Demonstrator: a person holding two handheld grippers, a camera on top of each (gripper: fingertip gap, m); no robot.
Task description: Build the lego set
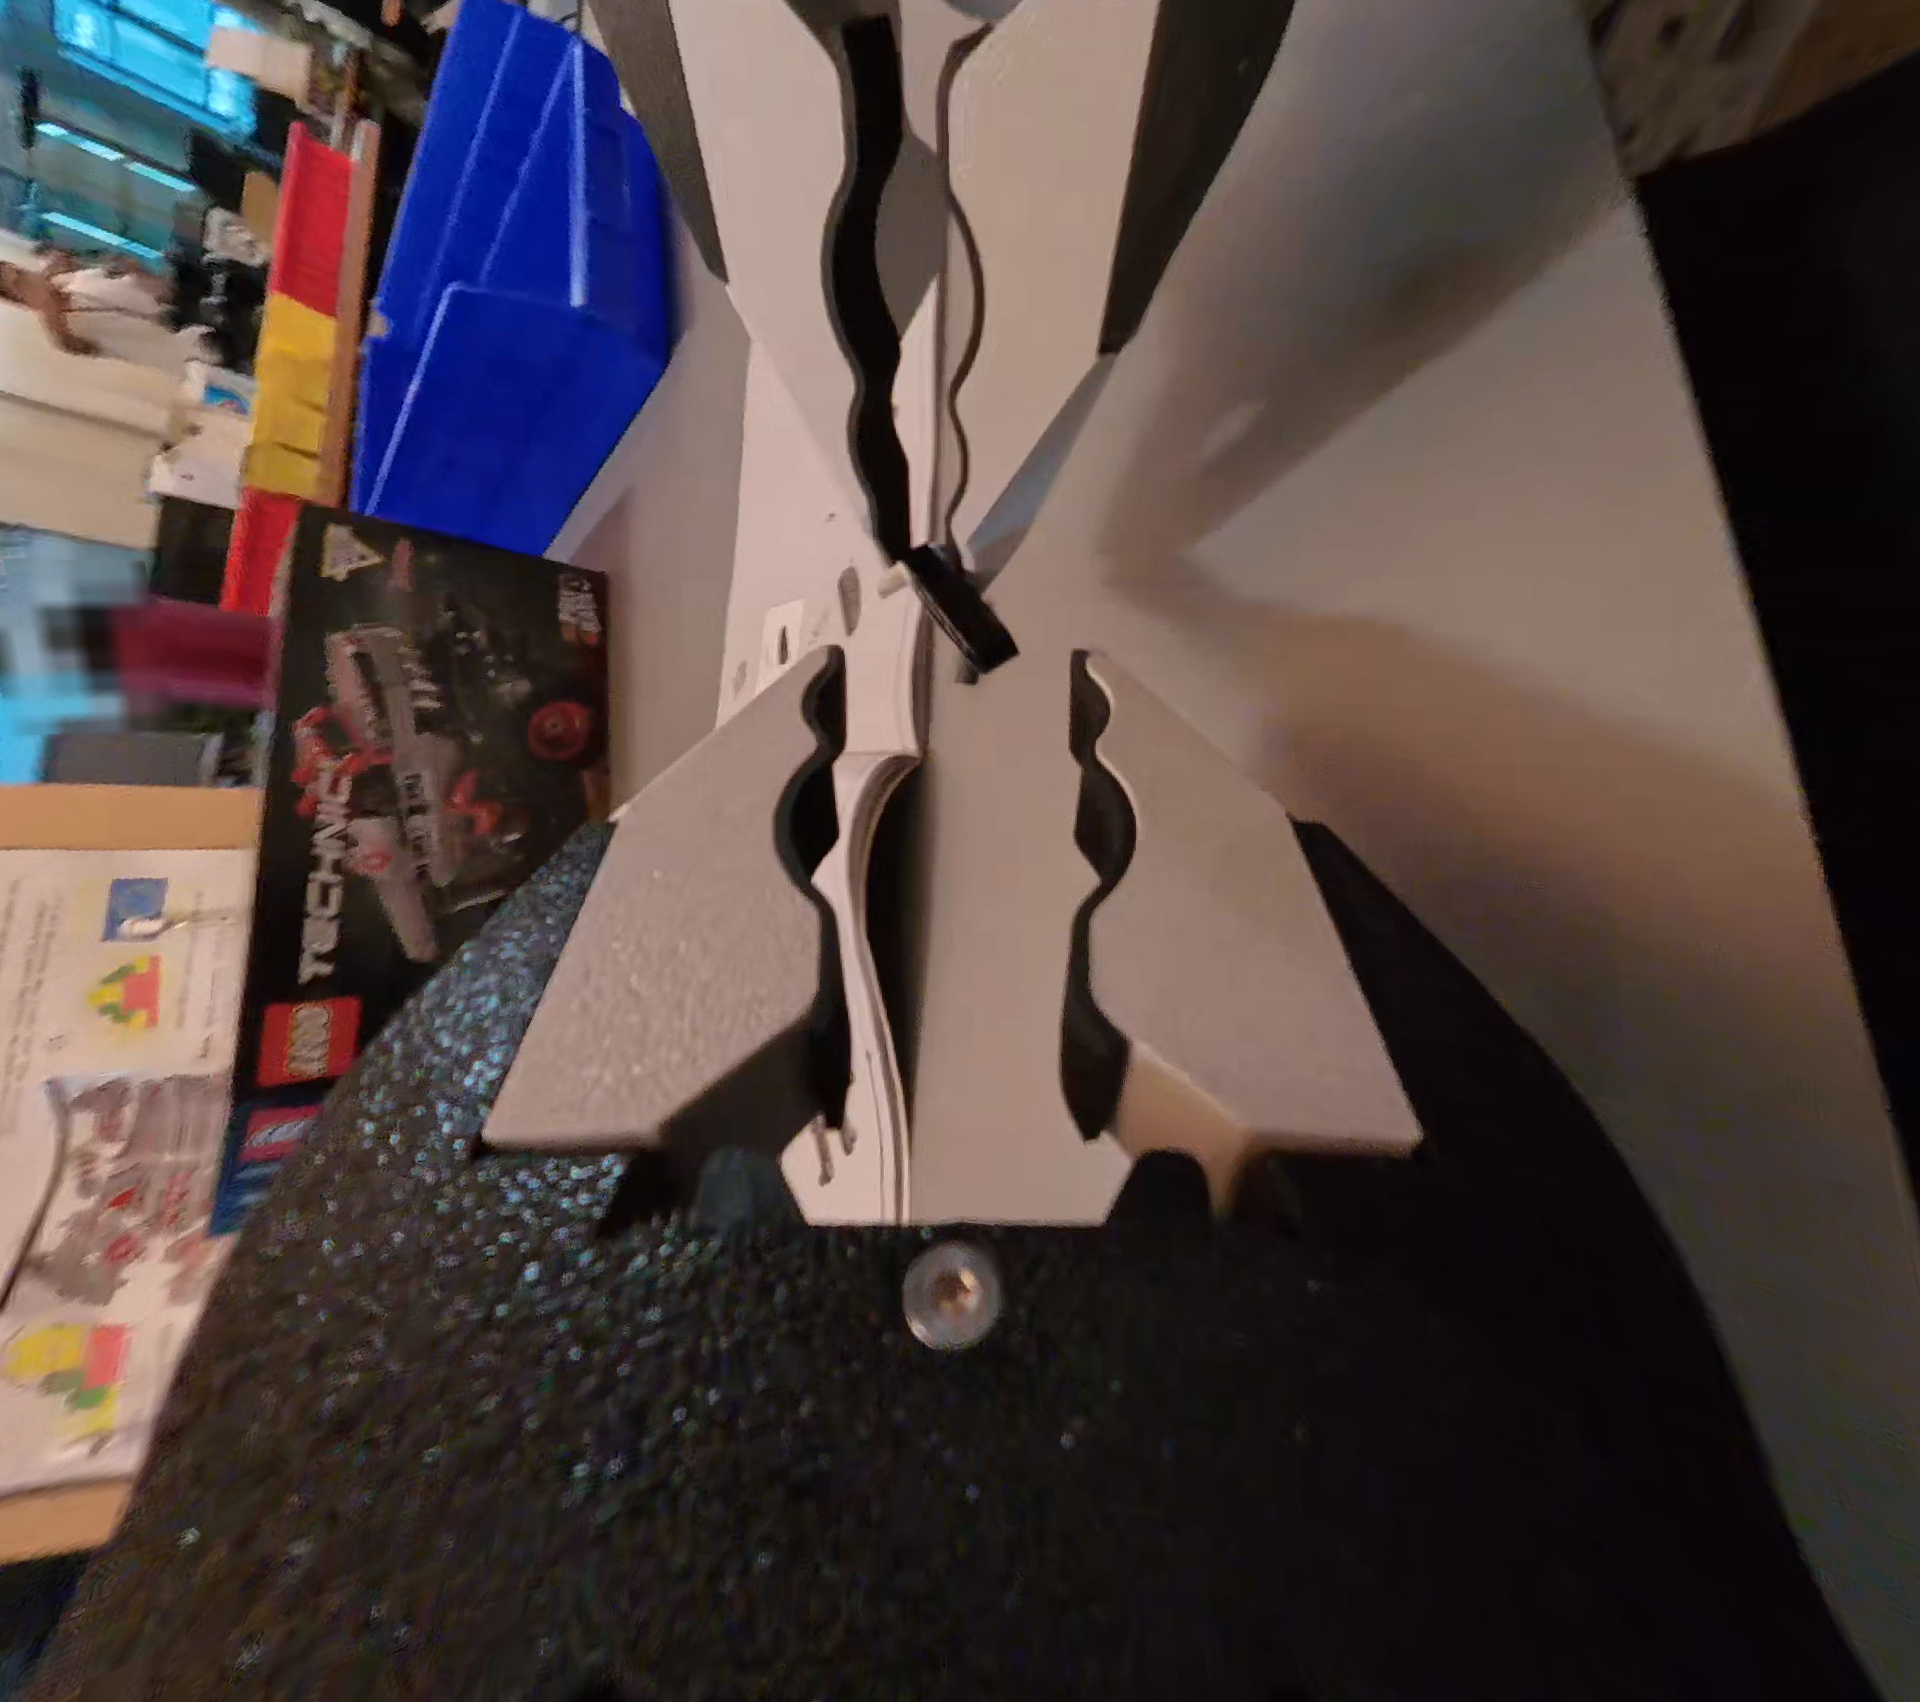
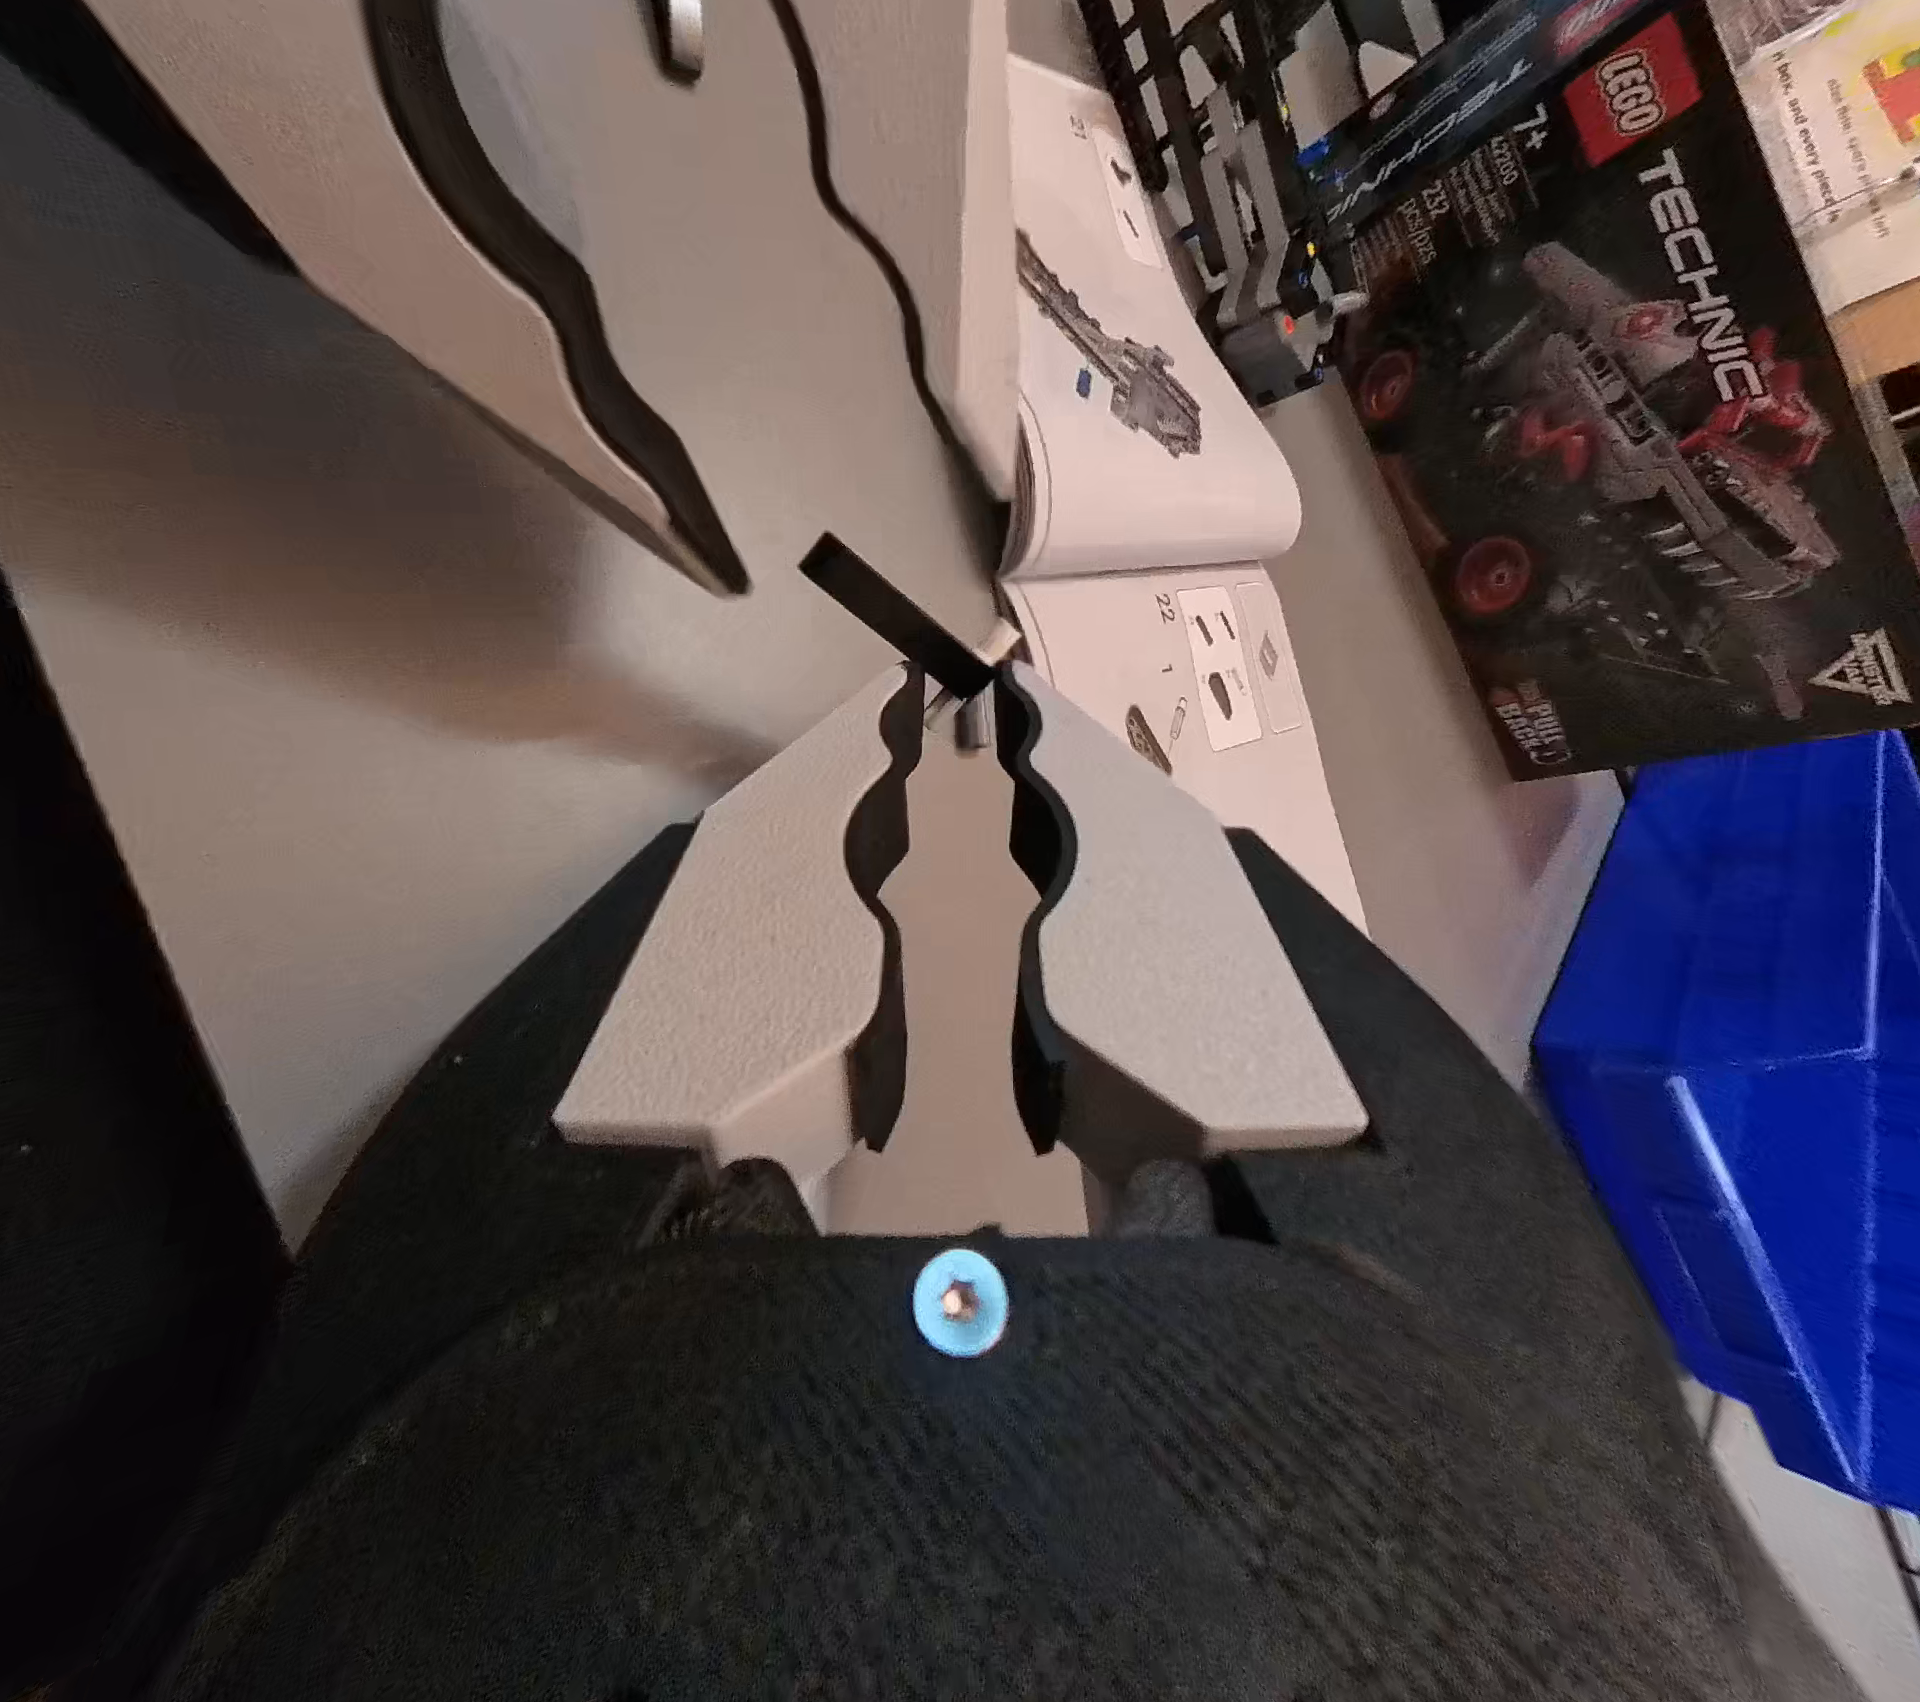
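Right tongs (image 2: pixel 951 681) pinch a black beam (image 2: pixel 894 618) with pin, left tongs (image 1: pixel 956 665) gaping opposite; half-built chassis (image 2: pixel 1226 177) beyond, most assembly pending.

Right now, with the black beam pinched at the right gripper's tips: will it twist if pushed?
Probably stiff: the black beam looks like hard plastic. Pinched only at the right gripper tips, jutting sideways, it could pivot.
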